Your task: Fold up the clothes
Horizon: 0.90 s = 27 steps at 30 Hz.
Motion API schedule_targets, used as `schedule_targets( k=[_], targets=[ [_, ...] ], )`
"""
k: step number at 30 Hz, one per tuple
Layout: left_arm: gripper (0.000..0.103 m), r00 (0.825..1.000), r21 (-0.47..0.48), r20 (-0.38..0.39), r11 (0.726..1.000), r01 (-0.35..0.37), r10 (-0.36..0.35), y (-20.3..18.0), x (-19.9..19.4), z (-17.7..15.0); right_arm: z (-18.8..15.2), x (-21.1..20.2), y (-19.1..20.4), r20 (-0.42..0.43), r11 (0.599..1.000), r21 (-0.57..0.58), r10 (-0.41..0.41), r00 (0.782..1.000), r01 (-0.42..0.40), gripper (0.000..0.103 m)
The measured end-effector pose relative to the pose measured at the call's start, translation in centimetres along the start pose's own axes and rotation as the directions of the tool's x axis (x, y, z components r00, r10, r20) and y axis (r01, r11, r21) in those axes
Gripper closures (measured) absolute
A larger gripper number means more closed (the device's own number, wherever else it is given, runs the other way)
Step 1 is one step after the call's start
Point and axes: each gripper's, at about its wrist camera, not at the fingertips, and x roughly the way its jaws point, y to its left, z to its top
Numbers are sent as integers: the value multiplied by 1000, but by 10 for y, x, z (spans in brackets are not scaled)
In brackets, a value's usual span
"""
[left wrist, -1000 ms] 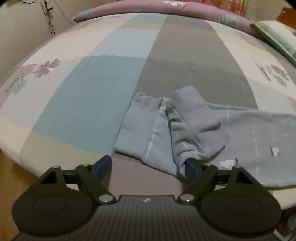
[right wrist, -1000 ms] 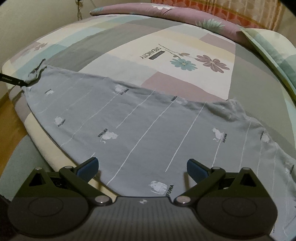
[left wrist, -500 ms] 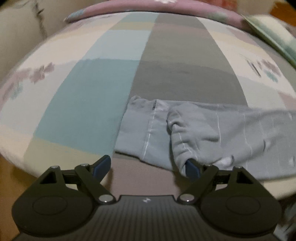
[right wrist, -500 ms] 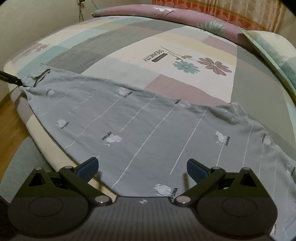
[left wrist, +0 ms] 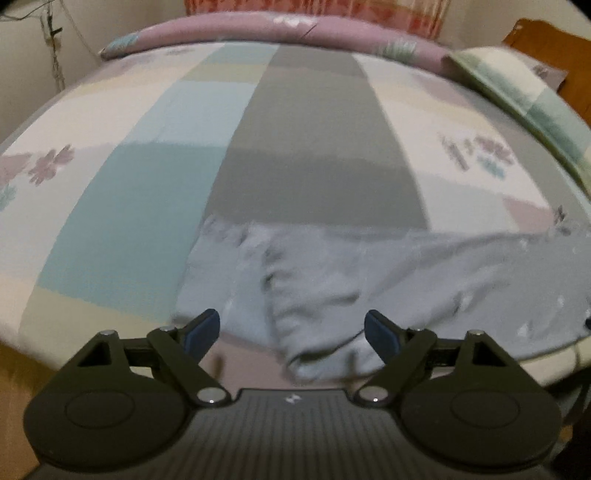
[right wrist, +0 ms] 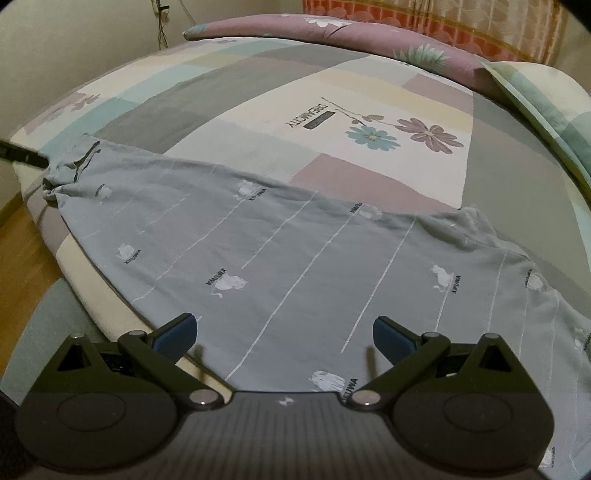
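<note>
A grey garment [right wrist: 295, 266] with thin white stripes and small white cat prints lies spread along the near edge of the bed. In the left wrist view its bunched, wrinkled end [left wrist: 314, 295] lies between the fingers of my left gripper [left wrist: 291, 330], which is open and holds nothing; this view is blurred. My right gripper [right wrist: 284, 332] is open and empty, just above the garment's near hem. The left gripper's tip [right wrist: 22, 157] shows at the garment's far left end in the right wrist view.
The bed has a patchwork sheet [right wrist: 332, 110] with flower prints. A purple rolled quilt [right wrist: 332, 29] and a green-striped pillow [right wrist: 546, 96] lie at the far side. Wooden floor [right wrist: 22, 266] and a grey mat [right wrist: 51, 325] lie at the left, below the bed edge.
My left gripper has shifted right, so the bunched end now lies between its fingers. The folded-up flap there has flattened out. My right gripper has barely moved.
</note>
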Motion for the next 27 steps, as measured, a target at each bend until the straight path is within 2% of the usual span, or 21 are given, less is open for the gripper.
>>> schedule_targets(
  k=[2, 5, 7, 11, 15, 18, 20, 22, 25, 27],
  targets=[
    [15, 1000, 20, -10, 1000, -11, 11, -14, 14, 13, 0, -1, 0, 3, 1000, -2, -5, 1000, 5, 0],
    [15, 996, 52, -57, 996, -73, 76, -30, 43, 24, 0, -2, 0, 7, 1000, -5, -12, 1000, 12, 0],
    [15, 990, 39, -91, 994, -105, 108, -31, 56, 24, 1, -3, 1, 10, 1000, -7, -17, 1000, 17, 0],
    [16, 978, -1, -115, 984, -177, 176, -15, 60, 17, 1, -5, -6, 16, 1000, 9, -26, 1000, 26, 0],
    [20, 976, -79, -98, 976, -203, 196, 15, 46, 9, 1, -1, -10, 10, 999, 31, -22, 1000, 21, 0],
    [21, 981, -140, -78, 972, -189, 180, 36, 37, 5, 0, 2, -9, 1, 999, 39, -16, 1000, 16, 0],
    [28, 985, -178, -62, 969, -169, 161, 48, 33, 3, 0, 3, -7, -3, 999, 31, -15, 1000, 15, 0],
    [31, 993, -206, -41, 972, -114, 108, 56, 32, 6, 1, 4, -6, -5, 1000, 26, -13, 1000, 13, 0],
    [41, 1000, -216, -19, 976, -27, 23, 58, 33, 8, 2, 5, -5, -11, 1000, 24, -14, 1000, 14, 0],
    [45, 1000, -206, -14, 979, -15, 13, 57, 36, 8, 2, 6, -5, -15, 1000, 26, -14, 1000, 14, 0]
  ],
)
